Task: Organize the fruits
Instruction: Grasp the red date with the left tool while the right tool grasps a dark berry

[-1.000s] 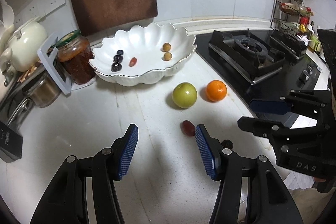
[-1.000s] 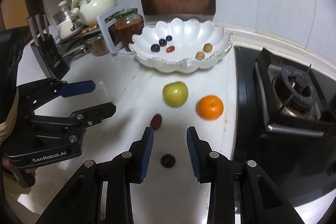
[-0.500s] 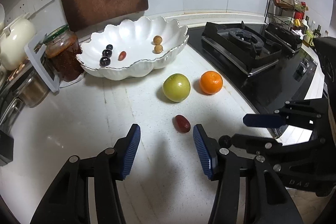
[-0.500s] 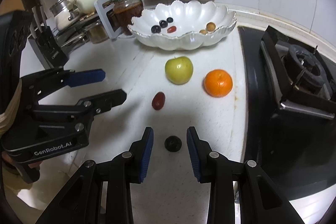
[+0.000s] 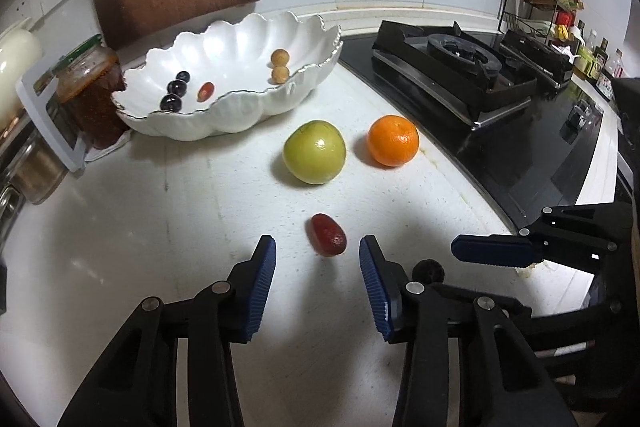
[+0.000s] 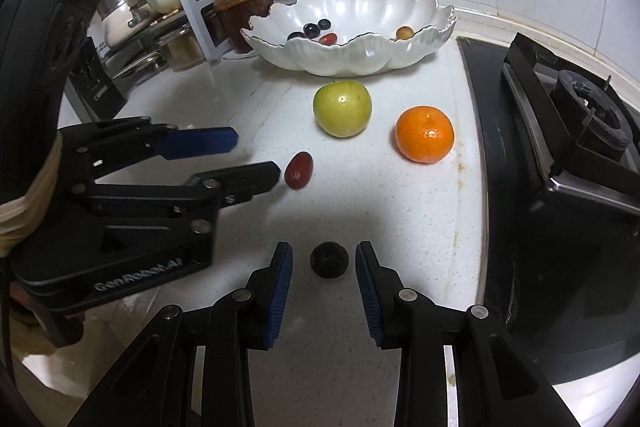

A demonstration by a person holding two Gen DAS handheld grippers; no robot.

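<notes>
Red oval date [image 5: 328, 239] and dark round fruit [image 6: 329, 260] bracketed by parted, empty left tool [image 5: 317, 269] and right tool [image 6: 323, 271], ready for gripping.

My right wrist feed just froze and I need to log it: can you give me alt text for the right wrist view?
The open right gripper brackets a small dark fruit on the white counter, not touching it. The open left gripper points at a red oval fruit; beyond lie a green apple, an orange and a white scalloped bowl.
</notes>
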